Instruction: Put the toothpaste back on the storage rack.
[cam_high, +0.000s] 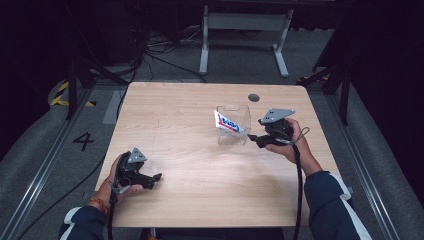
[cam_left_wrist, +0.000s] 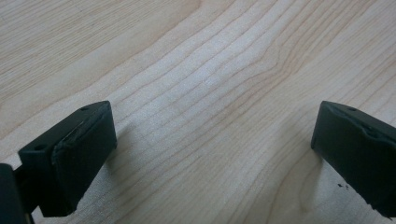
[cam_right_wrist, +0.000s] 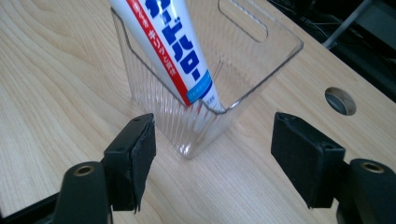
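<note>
A white tube with blue and red lettering (cam_high: 227, 122) leans inside a clear plastic bin (cam_high: 235, 136) on the wooden table (cam_high: 190, 100); in the right gripper view the tube (cam_right_wrist: 173, 51) rests against the near corner of the bin (cam_right_wrist: 261, 60). My right gripper (cam_high: 252, 138) sits just right of the bin, jaws apart with nothing between them (cam_right_wrist: 212, 158). At the table's front left, my left gripper (cam_high: 156, 180) is held low over bare wood, jaws wide apart and empty (cam_left_wrist: 212, 149).
A round cable hole (cam_high: 254, 97) lies in the table behind the bin, also visible from the right gripper (cam_right_wrist: 340, 101). Beyond the far table edge are a white desk frame (cam_high: 245, 30) and floor cables (cam_high: 150, 50).
</note>
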